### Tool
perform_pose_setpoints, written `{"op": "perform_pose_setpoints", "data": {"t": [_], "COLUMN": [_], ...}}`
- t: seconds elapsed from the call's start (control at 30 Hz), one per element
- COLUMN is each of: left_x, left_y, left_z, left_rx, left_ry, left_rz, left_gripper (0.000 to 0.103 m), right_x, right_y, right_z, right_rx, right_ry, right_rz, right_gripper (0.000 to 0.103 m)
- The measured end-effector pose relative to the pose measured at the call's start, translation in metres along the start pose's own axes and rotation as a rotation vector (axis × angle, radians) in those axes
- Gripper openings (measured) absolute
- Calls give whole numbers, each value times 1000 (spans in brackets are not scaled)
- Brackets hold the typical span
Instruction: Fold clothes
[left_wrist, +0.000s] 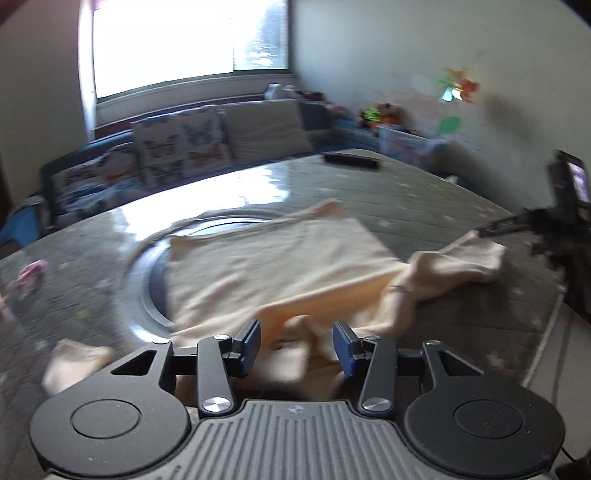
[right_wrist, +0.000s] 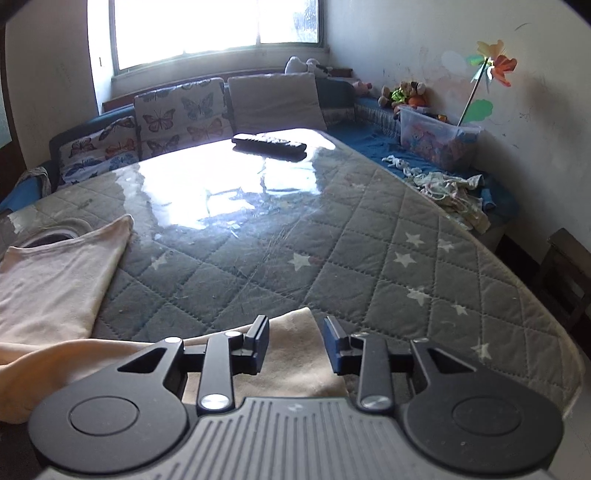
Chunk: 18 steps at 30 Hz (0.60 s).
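Cream knit garment (left_wrist: 280, 258), soft, light and limp, lies partly folded on the quilted worktop (right_wrist: 332, 240); best pinched at a hem or sleeve edge; left hand-held gripper (left_wrist: 296, 341) and right hand-held gripper (right_wrist: 295, 341) hover at six o'clock, jaws apart, cloth beneath, unclamped.

No text, label, brand or number can be read anywhere in either view.

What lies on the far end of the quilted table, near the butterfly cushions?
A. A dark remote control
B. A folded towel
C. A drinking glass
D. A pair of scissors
A: the right wrist view shows a dark remote control lying flat on the glossy far part of the quilted table.
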<state>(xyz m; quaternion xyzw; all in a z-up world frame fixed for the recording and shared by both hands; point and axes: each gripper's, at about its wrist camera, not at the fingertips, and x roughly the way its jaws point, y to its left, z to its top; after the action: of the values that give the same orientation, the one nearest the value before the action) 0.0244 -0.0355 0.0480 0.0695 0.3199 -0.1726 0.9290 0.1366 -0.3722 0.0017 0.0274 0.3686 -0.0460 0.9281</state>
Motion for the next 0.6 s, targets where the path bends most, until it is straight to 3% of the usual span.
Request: {"op": "perform_pose_setpoints", "data": {"t": [0.1,0.13,0.23,0.33,0.43,0.5,0.6], "left_x": [19,25,43,57,67,71,63], "left_y": [-24,-32,-46,-53,-57,-59,-59], "left_z": [5,7,9,9,6,4,3], "left_rx": [67,89,129,143,153,162,162], "left_ry": [11,16,33,53,74,87,77], "left_rz": [-55,-68,-79,-87,-95,-91,-118], "left_gripper": [56,56,56,54,32,8,5], "right_x": [10,11,16,18,20,19,15], "right_y": [3,3,3,2,1,1,0], "right_z": [1,1,3,4,4,7,15], "right_rx": [-15,-16,-17,-12,-21,-19,-16], "right_ry": [14,17,21,22,18,7,-34], "right_rz": [2,5,8,17,18,19,25], "right_gripper": [29,18,7,5,2,0,0]}}
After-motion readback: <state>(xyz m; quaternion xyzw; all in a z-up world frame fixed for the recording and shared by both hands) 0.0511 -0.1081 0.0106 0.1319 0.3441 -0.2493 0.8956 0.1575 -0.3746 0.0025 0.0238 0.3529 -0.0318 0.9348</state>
